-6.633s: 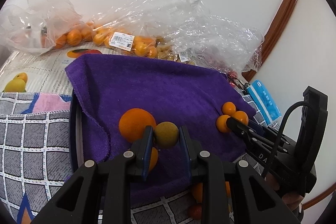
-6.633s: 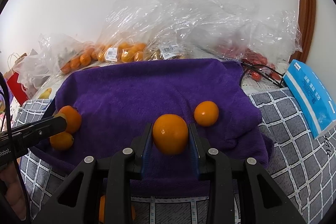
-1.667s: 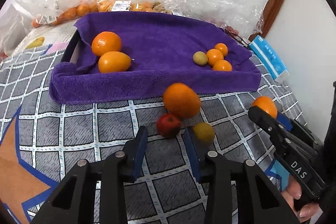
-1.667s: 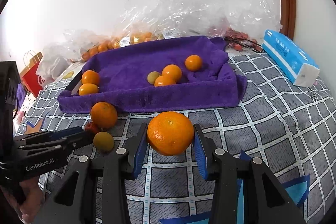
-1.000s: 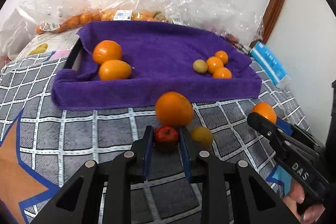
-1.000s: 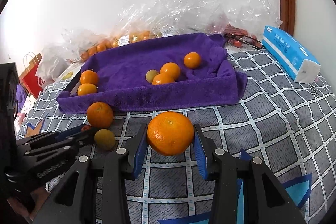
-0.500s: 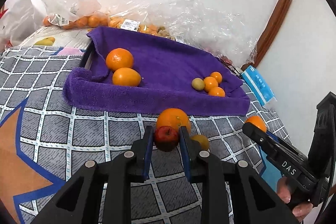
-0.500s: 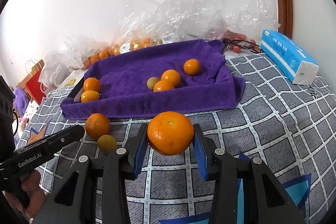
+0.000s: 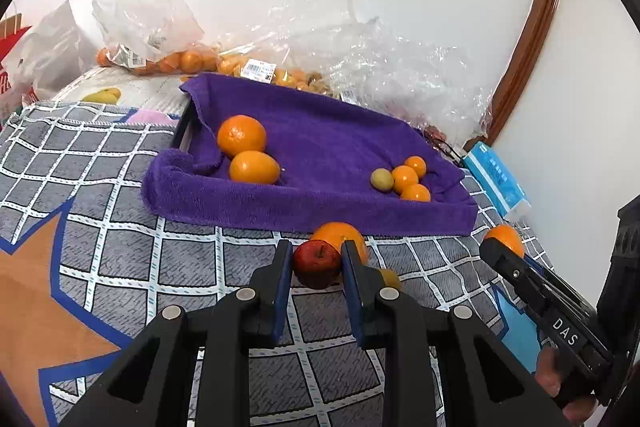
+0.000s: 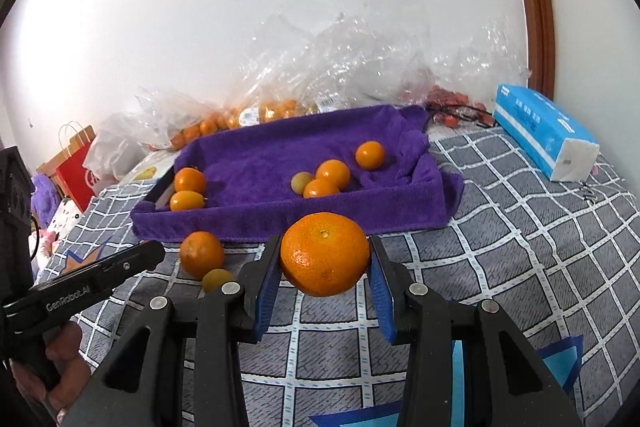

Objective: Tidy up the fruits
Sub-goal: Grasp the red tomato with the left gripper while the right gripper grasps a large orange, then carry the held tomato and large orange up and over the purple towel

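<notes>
My left gripper is shut on a small red apple, held above the checked cloth. My right gripper is shut on a large orange, also lifted. A tray lined with a purple towel holds two large oranges at its left and three small oranges with a green-yellow fruit at its right. One orange and a small yellow-green fruit lie on the cloth in front of the tray.
Clear plastic bags of small oranges lie behind the tray by the wall. A blue tissue pack lies to the right. A red paper bag stands at the far left. The grey checked cloth covers the surface.
My left gripper closed on the red apple on the cloth and lifted it. My right gripper kept its orange and rose a little, so the tray looks farther away.
</notes>
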Demonstrator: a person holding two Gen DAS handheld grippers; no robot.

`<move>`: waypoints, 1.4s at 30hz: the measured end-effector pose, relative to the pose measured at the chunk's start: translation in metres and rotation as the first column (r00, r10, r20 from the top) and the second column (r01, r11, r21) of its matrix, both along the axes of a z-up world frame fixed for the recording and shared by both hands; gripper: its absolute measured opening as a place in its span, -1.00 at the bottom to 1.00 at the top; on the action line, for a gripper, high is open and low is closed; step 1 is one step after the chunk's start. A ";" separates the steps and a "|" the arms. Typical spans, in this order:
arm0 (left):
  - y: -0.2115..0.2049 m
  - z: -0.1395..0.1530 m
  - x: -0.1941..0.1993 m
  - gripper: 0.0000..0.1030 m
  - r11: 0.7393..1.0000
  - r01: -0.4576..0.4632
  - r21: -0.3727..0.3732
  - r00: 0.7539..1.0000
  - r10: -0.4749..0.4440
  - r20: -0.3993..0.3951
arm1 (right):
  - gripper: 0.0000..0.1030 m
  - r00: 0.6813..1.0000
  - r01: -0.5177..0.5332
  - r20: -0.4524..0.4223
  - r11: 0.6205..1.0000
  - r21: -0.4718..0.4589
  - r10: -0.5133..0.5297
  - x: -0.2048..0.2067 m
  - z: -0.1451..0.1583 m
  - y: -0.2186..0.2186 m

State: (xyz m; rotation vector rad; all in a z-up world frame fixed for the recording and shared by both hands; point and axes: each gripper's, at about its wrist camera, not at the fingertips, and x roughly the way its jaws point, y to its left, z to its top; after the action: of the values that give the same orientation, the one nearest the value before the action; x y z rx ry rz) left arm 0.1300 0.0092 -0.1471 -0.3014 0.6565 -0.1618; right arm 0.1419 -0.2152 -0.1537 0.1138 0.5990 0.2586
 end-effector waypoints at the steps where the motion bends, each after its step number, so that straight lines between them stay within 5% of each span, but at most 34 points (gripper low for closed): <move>1: 0.000 0.001 -0.001 -0.54 1.000 0.000 0.003 1.000 0.000 0.004 | -0.20 1.000 -0.002 0.003 1.000 -0.001 0.002 -0.001 0.000 0.000; 20: -0.008 0.013 -0.015 -0.54 0.998 0.013 0.063 0.998 -0.017 0.065 | -0.20 0.998 0.067 -0.016 0.997 0.028 -0.066 0.004 -0.002 -0.010; 25: -0.001 0.020 -0.011 -0.55 0.997 0.026 0.069 0.999 -0.028 0.020 | -0.20 0.997 0.081 -0.010 0.997 -0.004 -0.081 0.002 0.001 -0.010; 36: 0.025 0.089 0.013 -0.54 0.993 0.030 0.111 0.993 -0.042 0.114 | -0.20 1.000 0.015 0.021 0.998 0.062 -0.016 0.024 0.050 -0.009; 42: 0.040 0.093 0.052 -0.54 0.997 -0.023 0.077 0.990 0.012 0.141 | -0.20 0.997 0.041 0.058 0.998 0.047 -0.043 0.053 0.064 -0.005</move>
State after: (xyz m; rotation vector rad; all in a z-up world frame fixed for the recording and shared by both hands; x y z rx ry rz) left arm 0.1824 0.0488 -0.0546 -0.2182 0.5192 -0.1393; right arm 0.1954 -0.2204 -0.0894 0.1621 0.5314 0.2341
